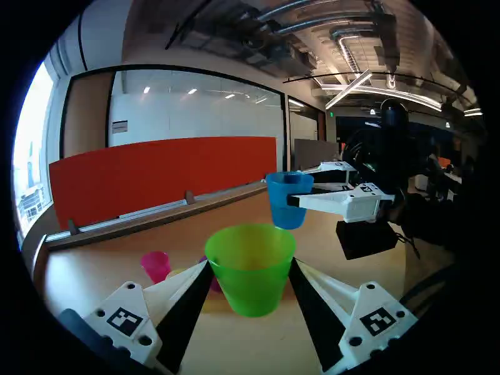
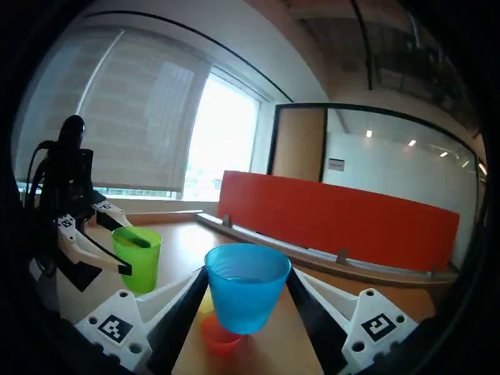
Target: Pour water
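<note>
Over light wooden desk (image 1: 87, 278), left tool (image 1: 250, 264) gripping upright green plastic cup (image 1: 250, 281) between both fingers; right tool (image 2: 247, 273) likewise clamping upright blue plastic cup (image 2: 247, 297).

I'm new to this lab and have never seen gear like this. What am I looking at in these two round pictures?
There is no robot here. A person holds a two-finger gripper in each hand, and each gripper carries a fisheye camera that looks forward along its own fingers. The white prongs with black-and-white squares at the bottom of each picture are those fingers.

The left gripper view is taken from the left gripper, which is clamped on a green cup. The right gripper view is taken from the right gripper, which is clamped on a blue cup that seems to have some water in it.

On the wooden table stand a pink cup and an orange cup.
</note>
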Demonstrator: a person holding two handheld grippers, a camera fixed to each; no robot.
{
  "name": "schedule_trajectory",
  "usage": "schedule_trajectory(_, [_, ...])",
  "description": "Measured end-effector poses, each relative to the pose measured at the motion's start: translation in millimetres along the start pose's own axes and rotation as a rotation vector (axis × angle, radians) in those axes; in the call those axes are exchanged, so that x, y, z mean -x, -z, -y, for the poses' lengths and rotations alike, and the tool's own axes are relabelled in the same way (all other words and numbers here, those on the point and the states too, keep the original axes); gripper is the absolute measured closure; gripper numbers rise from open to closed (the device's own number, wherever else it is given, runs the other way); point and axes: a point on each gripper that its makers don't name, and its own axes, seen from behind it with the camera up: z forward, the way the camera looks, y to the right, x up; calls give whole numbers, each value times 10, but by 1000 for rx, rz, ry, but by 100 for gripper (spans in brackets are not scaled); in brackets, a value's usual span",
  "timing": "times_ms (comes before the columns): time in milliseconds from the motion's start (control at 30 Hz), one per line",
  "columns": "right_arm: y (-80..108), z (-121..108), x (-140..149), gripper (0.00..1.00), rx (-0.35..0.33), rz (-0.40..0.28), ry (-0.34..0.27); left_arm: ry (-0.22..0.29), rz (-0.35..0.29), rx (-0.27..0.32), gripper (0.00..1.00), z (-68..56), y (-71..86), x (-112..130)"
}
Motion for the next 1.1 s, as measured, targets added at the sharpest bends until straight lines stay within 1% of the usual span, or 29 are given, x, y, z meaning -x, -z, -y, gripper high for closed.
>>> schedule_trajectory(467, [-71, 250, -168, 9, -91, 19, 138, -14, 10, 26, 16, -109, -24, 39])
schedule_trajectory(700, [-122, 364, -206, 8, -138, 36, 224, -16, 17, 37, 16, -138, -60, 87])
schedule_trajectory(900, [-159, 427, -253, 9, -163, 39, 289, -18, 19, 43, 17, -154, -88, 108])
schedule_trajectory(1100, [-200, 465, -328, 8, -173, 28, 357, -19, 19, 50, 17, -166, -104, 108])
